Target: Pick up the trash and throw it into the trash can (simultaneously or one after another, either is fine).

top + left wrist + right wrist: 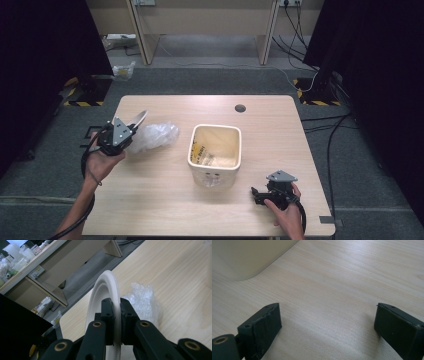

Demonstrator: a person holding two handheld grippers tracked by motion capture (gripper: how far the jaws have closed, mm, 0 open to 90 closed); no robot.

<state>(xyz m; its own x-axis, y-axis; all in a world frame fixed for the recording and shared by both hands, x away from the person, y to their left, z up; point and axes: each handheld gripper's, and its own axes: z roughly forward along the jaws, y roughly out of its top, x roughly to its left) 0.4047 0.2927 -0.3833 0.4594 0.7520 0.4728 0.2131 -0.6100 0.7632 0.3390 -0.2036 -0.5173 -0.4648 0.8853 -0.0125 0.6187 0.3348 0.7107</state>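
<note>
**Plate gripped and off the table, bin not yet reached**

While the right hand-held gripper (261, 194) waits near the front right of the table (150, 200), its jaws spread wide over bare wood with nothing between them, the left hand-held gripper (131, 125) does the work; its jaws are clamped narrow on the rim of a white plate (105, 287), which stands on edge between the pads in the left gripper view; in the high view the plate (140, 118) is tilted and appears to be clear of the tabletop, at the left side of the table.

Just beside the plate lies a crumpled clear plastic bag (156, 136), resting on the wood and untouched by either gripper; whether it brushes the plate cannot be told. To the right, about mid-table, stands a cream square bin (192, 150), open at the top, with printed paper or a liner showing inside; its corner (249, 260) also shows at the upper left of the right gripper view.

By my reading, the grasp is done and the pick-up looks complete; what remains is to carry the plate wherever it belongs, possibly toward the bin, and release it; the plastic bag seems to be waiting its turn as well. The job looks to be at an early stage.
</note>
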